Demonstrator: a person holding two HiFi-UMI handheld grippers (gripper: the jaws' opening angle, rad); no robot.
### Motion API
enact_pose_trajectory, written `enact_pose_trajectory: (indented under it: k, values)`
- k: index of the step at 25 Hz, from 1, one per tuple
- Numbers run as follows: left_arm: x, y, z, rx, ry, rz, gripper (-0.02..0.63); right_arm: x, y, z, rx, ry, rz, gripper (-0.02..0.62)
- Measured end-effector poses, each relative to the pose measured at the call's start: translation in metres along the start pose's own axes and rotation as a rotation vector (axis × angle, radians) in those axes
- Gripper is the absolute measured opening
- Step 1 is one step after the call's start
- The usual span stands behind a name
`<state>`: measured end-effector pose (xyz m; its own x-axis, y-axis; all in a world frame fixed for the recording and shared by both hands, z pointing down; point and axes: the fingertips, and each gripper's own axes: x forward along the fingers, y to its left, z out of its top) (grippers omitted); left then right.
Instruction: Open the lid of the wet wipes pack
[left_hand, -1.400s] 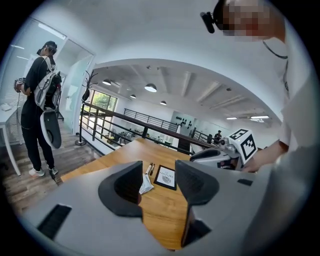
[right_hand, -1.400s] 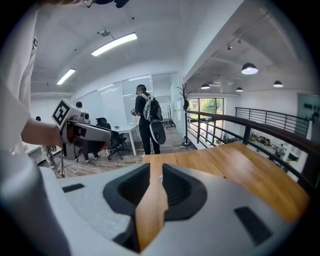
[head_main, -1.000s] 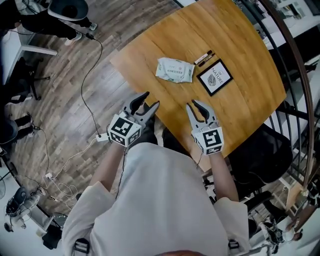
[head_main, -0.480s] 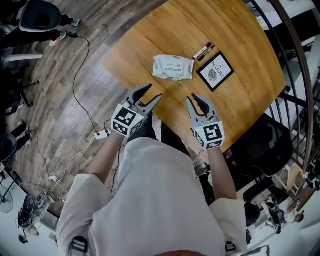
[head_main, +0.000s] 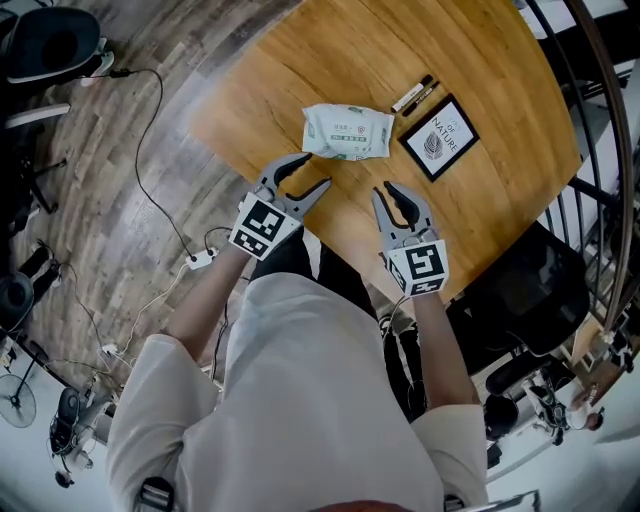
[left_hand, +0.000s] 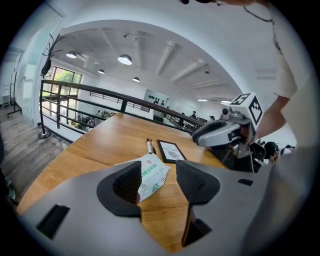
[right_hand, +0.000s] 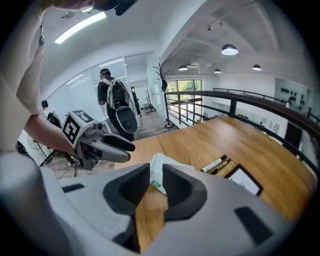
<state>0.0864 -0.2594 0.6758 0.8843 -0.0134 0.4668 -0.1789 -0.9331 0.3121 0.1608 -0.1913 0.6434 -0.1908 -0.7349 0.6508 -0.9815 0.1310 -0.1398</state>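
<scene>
The wet wipes pack (head_main: 347, 133), white with green print, lies flat on the round wooden table (head_main: 350, 50) with its lid closed. My left gripper (head_main: 305, 175) hovers just short of the pack's near left corner. Its jaws are open, have just been opening a little, and hold nothing. In the left gripper view the pack (left_hand: 152, 177) shows beyond the left gripper (left_hand: 159, 172). My right gripper (head_main: 390, 200) is over the table's near edge, a hand's width from the pack, open by a narrow gap and empty. The pack (right_hand: 170, 162) lies ahead of the right gripper (right_hand: 156, 182).
Two pens (head_main: 412, 95) and a black-framed card (head_main: 440, 138) lie right of the pack. A black railing (head_main: 600, 120) curves past the table's far right. A dark chair (head_main: 520, 290) stands below the table's right edge. A cable with a power strip (head_main: 200, 258) runs over the wooden floor at left.
Both grippers have come down and forward toward the pack, the left one more. The pack, pens and card have not moved on the table.
</scene>
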Motion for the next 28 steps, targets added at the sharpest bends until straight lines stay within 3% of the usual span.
enact_pose_trajectory:
  k: [4,13,19,28]
  values:
    - [0.021,0.011,-0.015,0.084,0.043,-0.01,0.213,0.019,0.0,-0.01,-0.014,0.034,0.019,0.064]
    - [0.056,0.037,-0.035,0.257,0.109,-0.041,0.225,0.073,-0.011,-0.021,-0.189,0.104,0.028,0.064]
    - [0.072,0.048,-0.047,0.299,0.139,-0.059,0.225,0.104,-0.02,-0.04,-0.295,0.17,0.028,0.064]
    - [0.09,0.06,-0.065,0.332,0.192,-0.071,0.232,0.132,-0.023,-0.059,-0.534,0.247,-0.008,0.064]
